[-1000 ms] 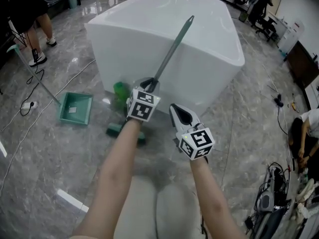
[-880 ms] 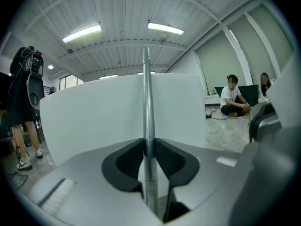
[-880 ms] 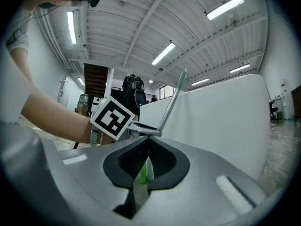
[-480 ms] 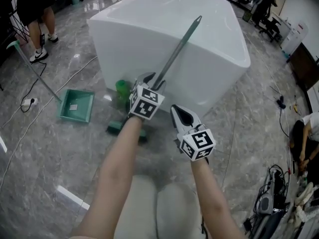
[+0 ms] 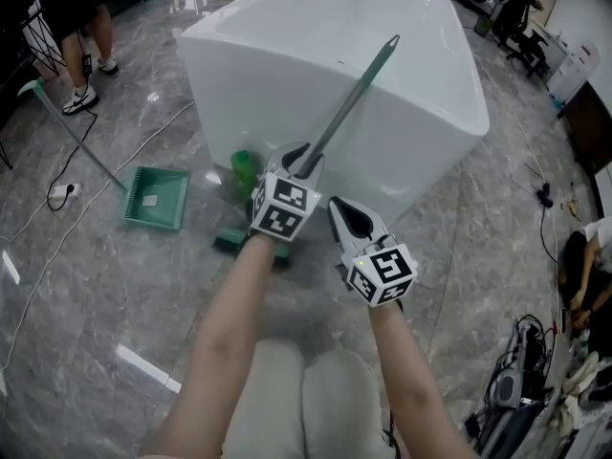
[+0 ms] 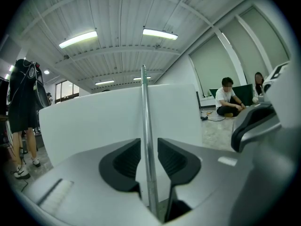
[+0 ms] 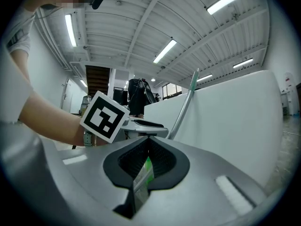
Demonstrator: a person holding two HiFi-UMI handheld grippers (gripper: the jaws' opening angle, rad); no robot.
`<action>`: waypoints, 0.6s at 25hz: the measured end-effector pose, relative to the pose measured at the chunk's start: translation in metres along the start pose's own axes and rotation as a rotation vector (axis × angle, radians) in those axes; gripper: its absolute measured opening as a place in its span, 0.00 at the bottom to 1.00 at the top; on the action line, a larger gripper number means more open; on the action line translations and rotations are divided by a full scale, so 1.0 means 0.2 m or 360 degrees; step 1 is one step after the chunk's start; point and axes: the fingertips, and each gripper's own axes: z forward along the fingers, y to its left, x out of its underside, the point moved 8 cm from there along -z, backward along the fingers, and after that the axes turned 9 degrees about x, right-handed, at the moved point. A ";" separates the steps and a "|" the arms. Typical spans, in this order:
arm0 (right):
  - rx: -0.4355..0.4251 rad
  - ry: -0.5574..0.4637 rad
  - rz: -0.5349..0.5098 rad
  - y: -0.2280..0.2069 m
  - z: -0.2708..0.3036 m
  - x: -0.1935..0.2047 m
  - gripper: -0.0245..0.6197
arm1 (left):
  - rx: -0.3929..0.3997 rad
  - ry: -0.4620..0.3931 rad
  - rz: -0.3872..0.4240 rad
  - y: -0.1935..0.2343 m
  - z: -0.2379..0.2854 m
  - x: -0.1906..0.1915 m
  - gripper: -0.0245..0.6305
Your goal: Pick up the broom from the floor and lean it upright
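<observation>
Marble floor (image 5: 96, 285), broom (image 5: 349, 103) propped on the white tub (image 5: 287, 55). My left gripper (image 5: 298, 159) just narrowed its jaws, still loose round the handle, so nearly done I reckon.

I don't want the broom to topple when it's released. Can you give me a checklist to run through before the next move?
1. Broom handle between the left gripper jaws: ok. They have just been closing, and gaps show on either side.
2. Broom head on the floor: ok.
3. Handle resting against the white tub: cannot tell.
4. Right gripper clear of the broom: ok. It is shut and beside the left one.
5. Floor round the head clear: not ok. A green container stands close.
</observation>
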 end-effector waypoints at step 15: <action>-0.0073 0.0208 0.0268 0.19 -0.24 -0.59 0.04 | 0.0036 0.0076 -0.0162 -0.14 -0.52 -0.56 0.04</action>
